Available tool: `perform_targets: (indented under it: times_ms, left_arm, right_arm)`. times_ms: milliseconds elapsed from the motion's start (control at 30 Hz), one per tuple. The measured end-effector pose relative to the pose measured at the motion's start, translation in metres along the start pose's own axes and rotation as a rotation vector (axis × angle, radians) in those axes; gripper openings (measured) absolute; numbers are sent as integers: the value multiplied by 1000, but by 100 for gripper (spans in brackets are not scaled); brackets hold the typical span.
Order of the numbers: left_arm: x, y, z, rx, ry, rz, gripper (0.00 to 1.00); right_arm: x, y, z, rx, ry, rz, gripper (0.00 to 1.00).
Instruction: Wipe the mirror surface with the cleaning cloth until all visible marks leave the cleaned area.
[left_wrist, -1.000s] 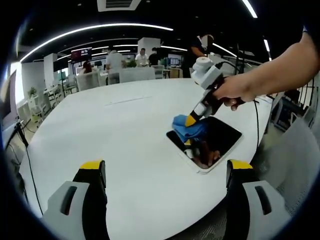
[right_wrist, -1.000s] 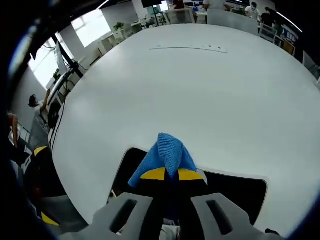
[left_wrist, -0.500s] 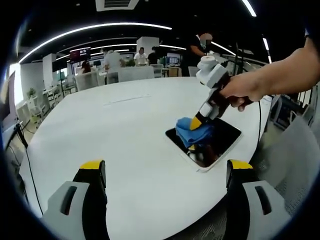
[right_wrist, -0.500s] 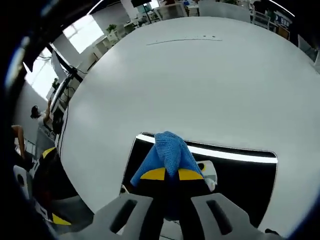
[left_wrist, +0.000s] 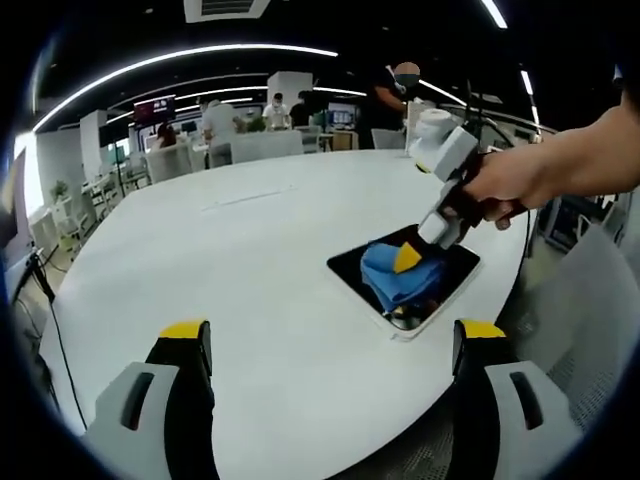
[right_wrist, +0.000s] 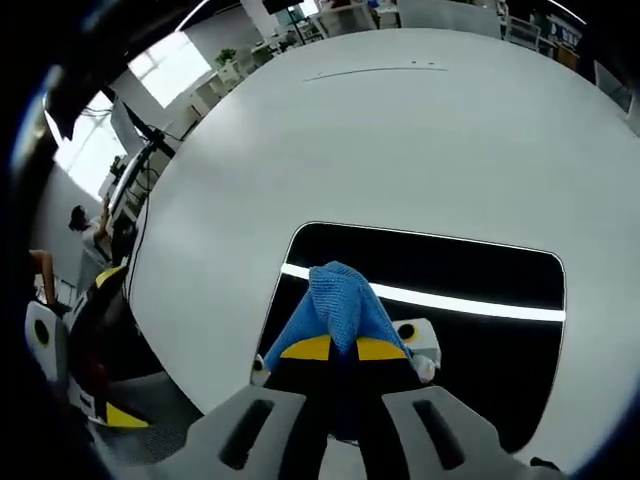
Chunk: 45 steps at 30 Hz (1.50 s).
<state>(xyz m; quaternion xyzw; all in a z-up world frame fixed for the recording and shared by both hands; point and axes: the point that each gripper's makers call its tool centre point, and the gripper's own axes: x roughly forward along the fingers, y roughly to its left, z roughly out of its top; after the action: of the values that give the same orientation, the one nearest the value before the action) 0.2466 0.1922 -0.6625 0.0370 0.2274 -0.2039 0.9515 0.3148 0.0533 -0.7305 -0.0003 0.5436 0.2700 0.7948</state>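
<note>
White laminate is spreading wide as the round table (left_wrist: 230, 270), and the mirror (right_wrist: 500, 290), a dark rectangular pane with a pale rim, is lying flat near its edge. In the right gripper view the glass is reflecting a bright ceiling light as a white streak. The blue cleaning cloth (right_wrist: 338, 305) is sitting bunched on the mirror, pinched between the pressed-together jaws of the right gripper (right_wrist: 335, 352). In the left gripper view that same tool (left_wrist: 408, 258), held by a person's hand (left_wrist: 510, 185), is pressing the cloth (left_wrist: 398, 275) onto the glass. The left gripper (left_wrist: 325, 335) is hovering over bare table, jaws spread wide and holding nothing.

Wiping is under way, seemingly mid-stroke. No marks are clear enough to judge, so the next move probably calls for more passes over the uncovered glass, keeping the cloth flat.

Compared with a second ago, the cloth is sitting further in from the mirror's edge toward the middle, and more of the pane is showing ahead of it.
</note>
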Motion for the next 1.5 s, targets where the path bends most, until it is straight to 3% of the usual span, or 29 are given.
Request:
perform_targets:
  times_ms: [333, 1167, 1500]
  left_arm:
    - [0, 3, -2, 3, 5, 10, 99]
    - [-2, 2, -2, 7, 16, 14, 98]
    - [-1, 2, -1, 9, 16, 17, 99]
  right_arm:
    - [6, -6, -2, 20, -9, 25, 1]
    - [-14, -3, -32, 16, 40, 34, 1]
    - [-14, -3, -35, 12, 54, 31, 1]
